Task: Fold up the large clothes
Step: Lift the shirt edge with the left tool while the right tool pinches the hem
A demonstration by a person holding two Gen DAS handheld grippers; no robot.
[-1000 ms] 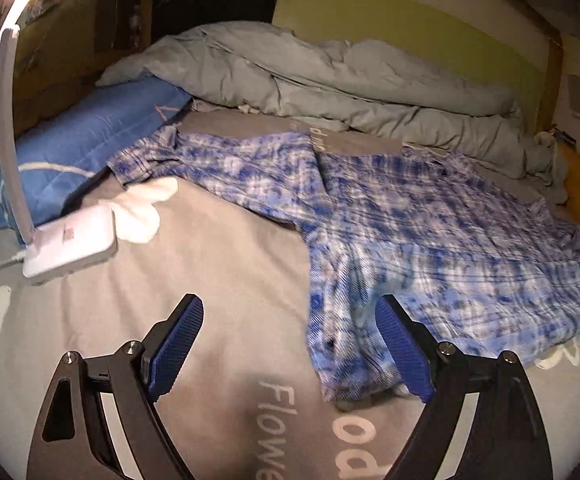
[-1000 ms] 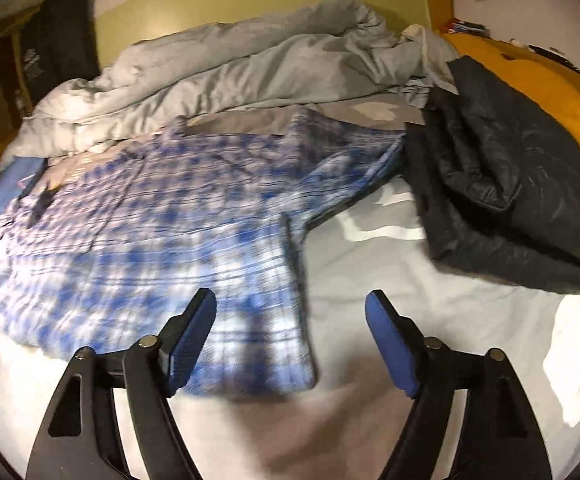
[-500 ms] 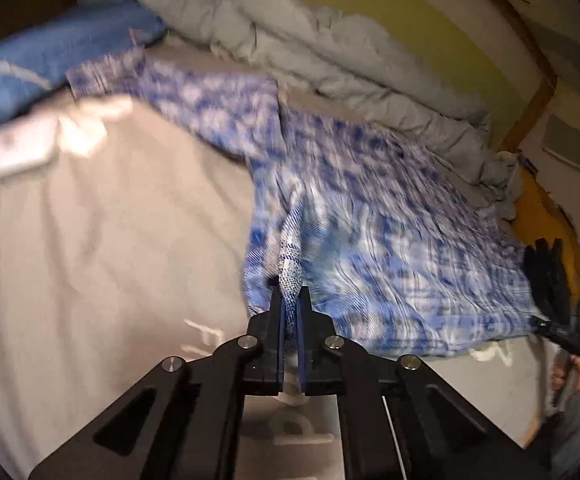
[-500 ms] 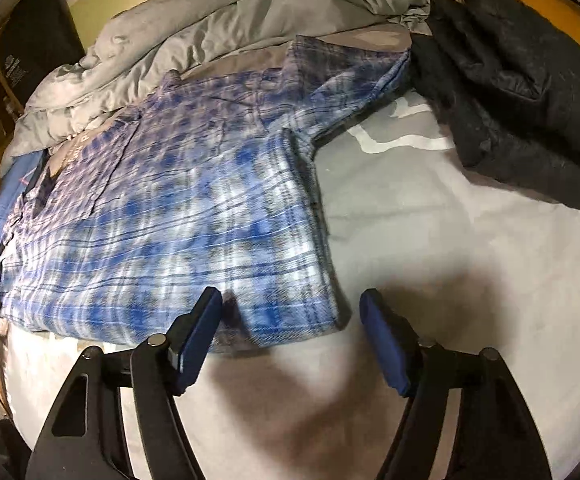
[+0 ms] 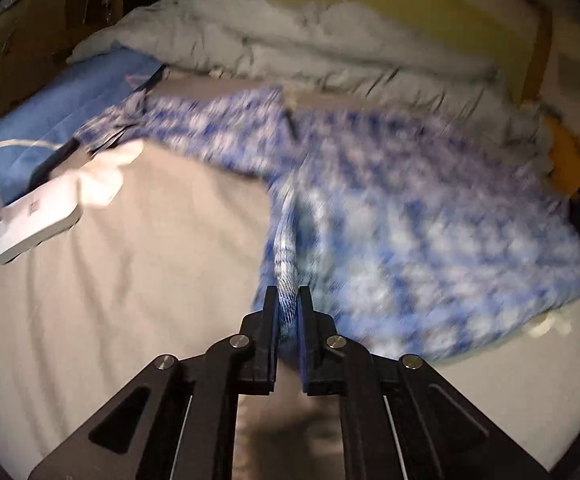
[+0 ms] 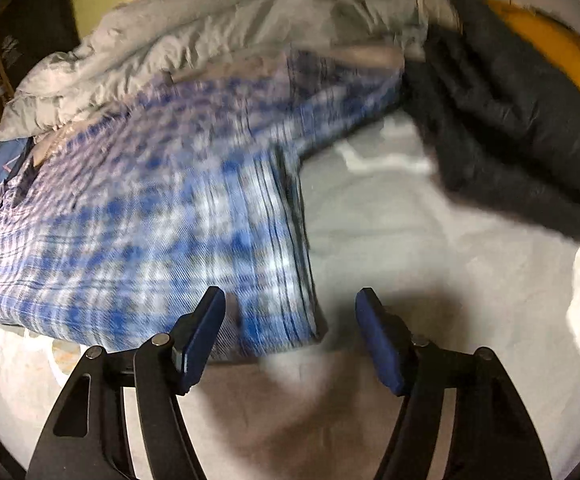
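Note:
A blue and white plaid shirt (image 5: 410, 216) lies spread on the bed, blurred by motion. My left gripper (image 5: 287, 300) is shut on the shirt's near left hem corner, and the cloth rises in a ridge from the jaws. In the right wrist view the same shirt (image 6: 149, 220) fills the left half. My right gripper (image 6: 290, 312) is open, its jaws straddling the shirt's near right hem corner just above the sheet, with nothing held.
A grey duvet (image 5: 310, 40) is bunched along the back of the bed. A blue pillow (image 5: 61, 112) and a white lamp base (image 5: 37, 216) sit at left. A black jacket (image 6: 510, 120) lies at right on the pale sheet (image 6: 430, 240).
My left gripper closed on the shirt's hem corner and has lifted it slightly. My right gripper moved forward and down over the other hem corner, still open.

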